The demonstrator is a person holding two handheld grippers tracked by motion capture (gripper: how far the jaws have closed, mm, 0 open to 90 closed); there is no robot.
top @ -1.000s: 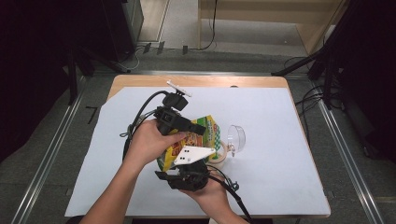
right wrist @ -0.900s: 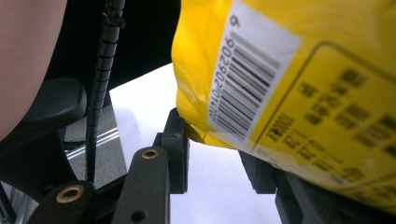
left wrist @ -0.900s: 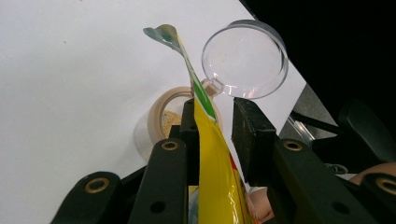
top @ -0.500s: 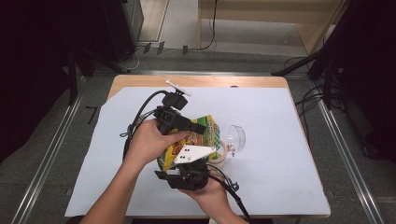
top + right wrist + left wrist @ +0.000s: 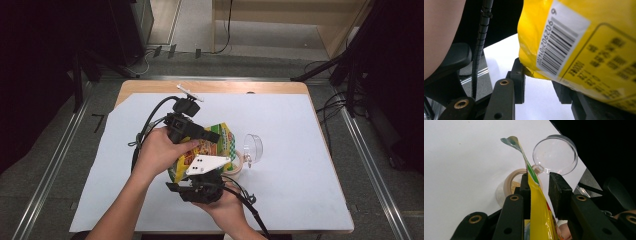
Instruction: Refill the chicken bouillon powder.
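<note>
**Yellow bag held over an open jar**

High view: on the white surface (image 5: 300, 165), both hands meet near the middle. The left hand (image 5: 160, 150) holds the left gripper (image 5: 212, 136) pointing right, over a yellow bag (image 5: 220, 142). The right hand (image 5: 225, 205) holds the right gripper (image 5: 210, 175) just below, with its grey plate (image 5: 207, 164) on top. A small jar (image 5: 239, 170) sits just right of the bag, its clear round lid (image 5: 253, 148) standing open beside it.

Left gripper view: the left gripper (image 5: 540, 186) has its jaws part-way apart with the bag's (image 5: 536, 210) thin top edge between them; the edge lies against the left jaw, with a gap to the right one, so I cannot tell if it is held. Beyond, the jar (image 5: 510, 186) shows tan powder inside, and the clear lid (image 5: 555, 155) stands behind it.

Right gripper view: the right gripper (image 5: 540, 85) has its jaws apart, and the bag's (image 5: 574, 37) bottom corner, with a barcode label (image 5: 559, 42), hangs between them. Whether the jaws press it I cannot tell.
</note>
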